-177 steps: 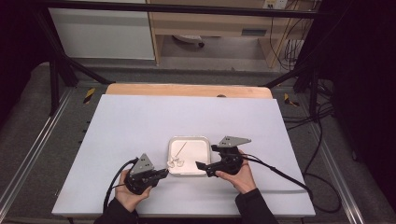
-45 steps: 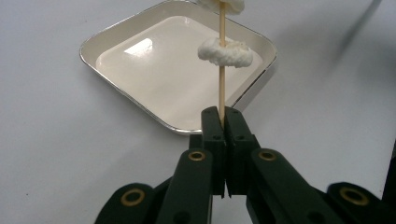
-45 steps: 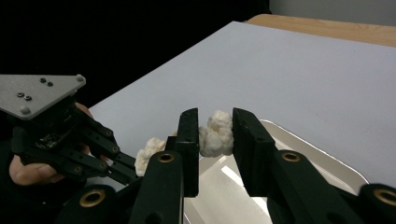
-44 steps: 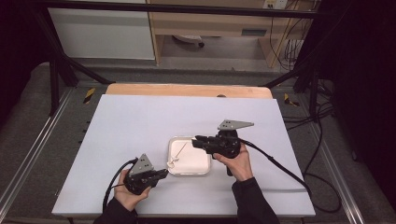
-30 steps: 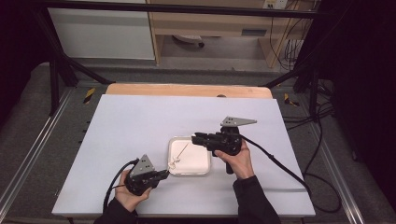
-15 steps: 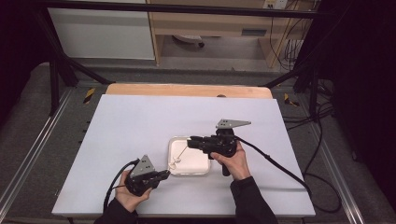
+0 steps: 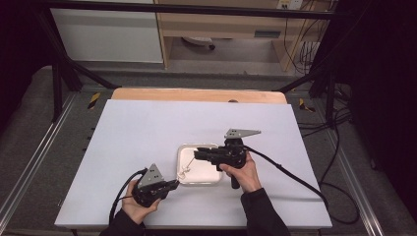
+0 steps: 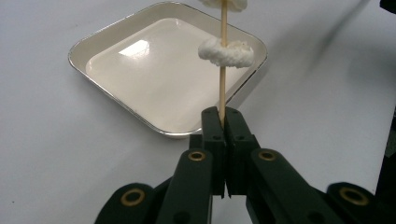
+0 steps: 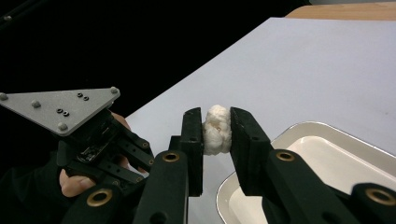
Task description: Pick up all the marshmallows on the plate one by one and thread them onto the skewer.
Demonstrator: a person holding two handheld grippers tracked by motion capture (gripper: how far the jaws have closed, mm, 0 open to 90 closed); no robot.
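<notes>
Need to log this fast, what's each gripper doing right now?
Left gripper: shut on the wooden skewer.
Right gripper: shut on a white puffy piece.

1. The left gripper [image 7: 169,185] sits low at the near edge of the table, its jaws pressed together on a thin skewer [image 8: 223,56].
2. The right gripper [image 7: 196,154] is held level, pointing left; its jaws have just been closing and pinch a white marshmallow piece [image 9: 217,129].

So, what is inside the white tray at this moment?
The tray looks empty: its glossy floor shows bare. The skewer with one white piece stands before its far corner, covering a small part there.
</notes>
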